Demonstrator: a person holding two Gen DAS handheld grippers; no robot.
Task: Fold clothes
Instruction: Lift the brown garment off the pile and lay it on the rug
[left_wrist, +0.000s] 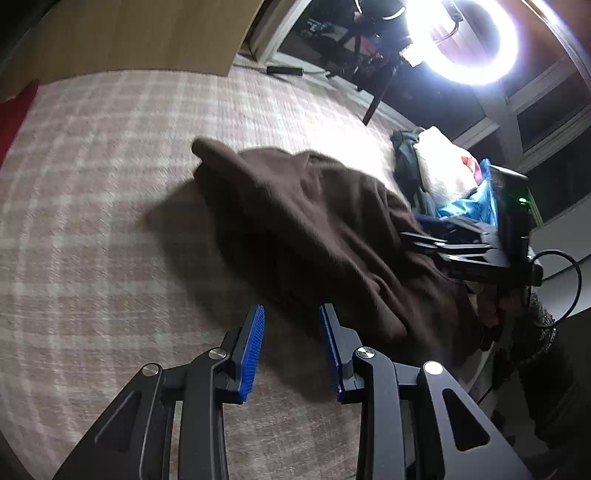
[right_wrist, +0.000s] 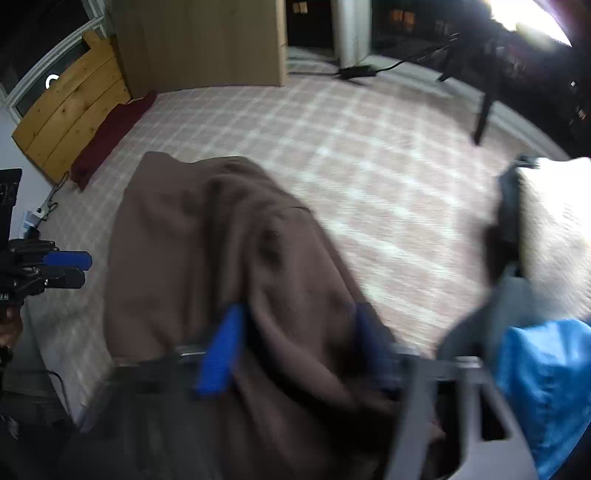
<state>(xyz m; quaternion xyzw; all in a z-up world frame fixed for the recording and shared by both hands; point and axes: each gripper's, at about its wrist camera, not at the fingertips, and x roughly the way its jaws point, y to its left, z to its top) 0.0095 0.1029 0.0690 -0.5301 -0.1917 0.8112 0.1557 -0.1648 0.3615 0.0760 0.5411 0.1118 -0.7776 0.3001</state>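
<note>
A brown garment (left_wrist: 314, 221) lies crumpled on the plaid bed cover (left_wrist: 110, 184), one end stretched toward the far left. My left gripper (left_wrist: 291, 347) is open just short of its near edge, nothing between the blue pads (left_wrist: 253, 350). My right gripper (left_wrist: 424, 245) reaches into the garment's right end. In the blurred right wrist view the brown garment (right_wrist: 221, 240) bunches between and over the widely spread fingers of the right gripper (right_wrist: 295, 332), which is open. The left gripper (right_wrist: 70, 271) shows at the far left edge there.
A pile of clothes sits at the right: a white piece (left_wrist: 443, 170), a blue one (right_wrist: 546, 387), a grey one (right_wrist: 509, 221). A ring light (left_wrist: 469, 40) on a tripod (right_wrist: 484, 114) stands behind. A wooden board (right_wrist: 70, 114) and a red cloth (right_wrist: 110, 136) border the left.
</note>
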